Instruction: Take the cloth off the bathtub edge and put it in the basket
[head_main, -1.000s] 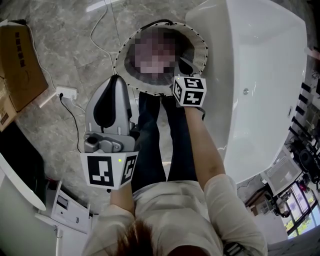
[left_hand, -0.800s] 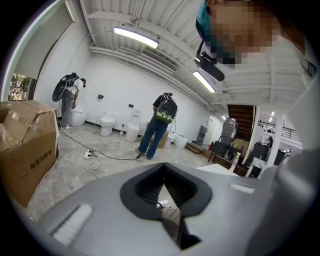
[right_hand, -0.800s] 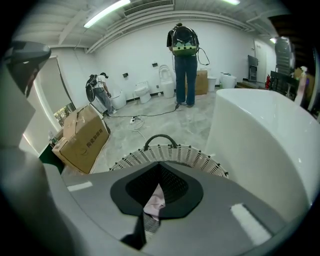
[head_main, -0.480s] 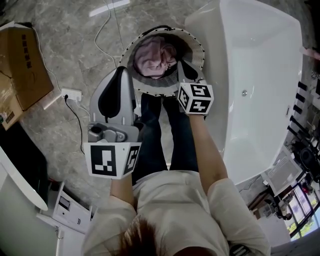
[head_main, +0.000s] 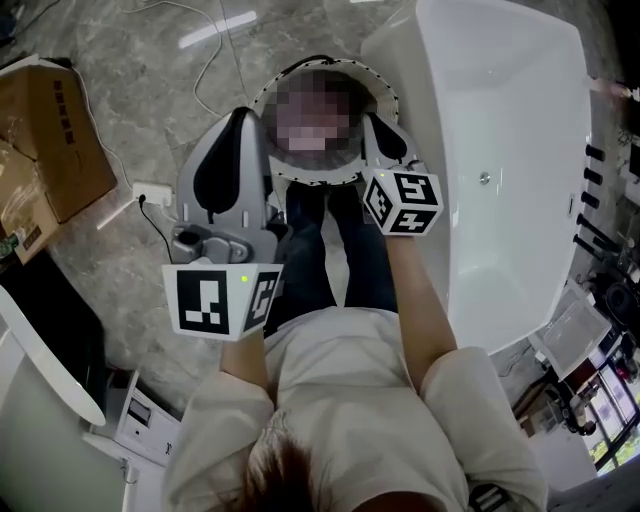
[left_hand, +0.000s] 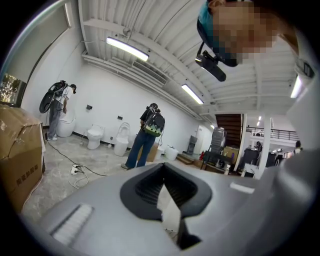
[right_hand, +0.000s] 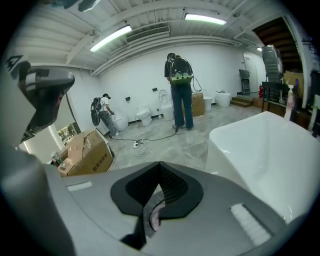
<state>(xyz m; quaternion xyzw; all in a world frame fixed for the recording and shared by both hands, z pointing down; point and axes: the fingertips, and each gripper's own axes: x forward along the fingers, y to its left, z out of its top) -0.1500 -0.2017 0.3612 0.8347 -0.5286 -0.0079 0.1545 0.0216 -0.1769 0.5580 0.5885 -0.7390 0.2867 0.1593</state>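
A round basket (head_main: 315, 180) with a dotted rim stands on the floor beside the white bathtub (head_main: 500, 120). A blur patch hides what is inside it. My left gripper (head_main: 240, 115) hangs above the basket's left rim, jaws together and nothing between them. Above the right rim, my right gripper (head_main: 378, 125) is shut too. In the right gripper view a sliver of pink cloth (right_hand: 156, 217) shows below through the slit of the closed jaws (right_hand: 160, 167). The left gripper view looks almost level across the room past its closed jaws (left_hand: 162, 167). The tub's edge (right_hand: 265, 150) is bare.
A cardboard box (head_main: 50, 130) lies at the left, and a power strip (head_main: 155, 192) with cables on the stone floor. A white fixture (head_main: 40, 400) fills the lower left. My own legs (head_main: 320, 250) stand just before the basket. People (right_hand: 180, 90) work among toilets far off.
Both grippers have risen away from the basket toward the head camera, the right one more. Half a second ago the pink cloth lay plainly inside the basket.
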